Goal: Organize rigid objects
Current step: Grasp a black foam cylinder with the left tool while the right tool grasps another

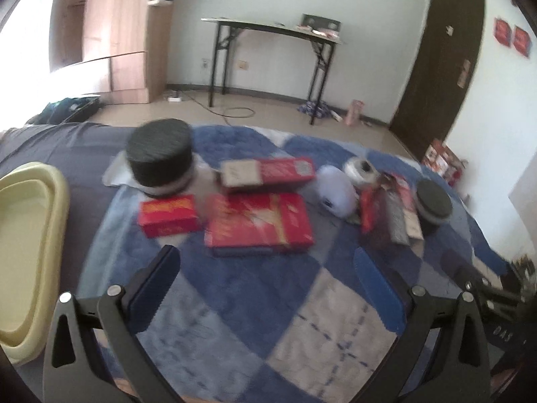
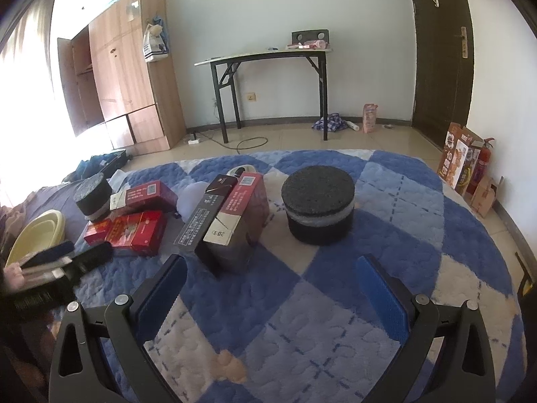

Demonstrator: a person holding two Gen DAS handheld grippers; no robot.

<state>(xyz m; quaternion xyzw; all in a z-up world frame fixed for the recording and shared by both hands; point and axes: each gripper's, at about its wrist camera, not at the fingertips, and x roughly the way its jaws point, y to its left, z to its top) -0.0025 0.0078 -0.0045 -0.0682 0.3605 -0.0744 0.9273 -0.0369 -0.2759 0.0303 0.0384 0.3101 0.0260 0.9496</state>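
Both your grippers stand wide apart with nothing between the pads: the left gripper (image 1: 268, 288) hangs over the quilt's (image 1: 255, 302) near edge, and the right gripper (image 2: 272, 288) hangs over the same quilt farther right. Your left gripper also shows in the right view, low at the left edge, and its fingers look spread there too.

On the quilt, biggest first: a cream tub (image 1: 23, 241) sits at its left edge, off the checked part. A tall black foam drum (image 1: 161, 156) stands toward the far left corner on a white sheet, and a second drum (image 2: 318, 210) stands alone right of centre, straight ahead of your right gripper. A flat red box (image 1: 260, 223) lies mid-quilt, with a long red carton (image 1: 268, 173) just behind it and a small red box (image 1: 167, 215) just left of it. Right of those, a dark carton pair (image 2: 231, 221) stands tilted together, touching. Behind them lie a white lump (image 1: 335, 188) and a small tape roll (image 1: 360, 169), blurred.
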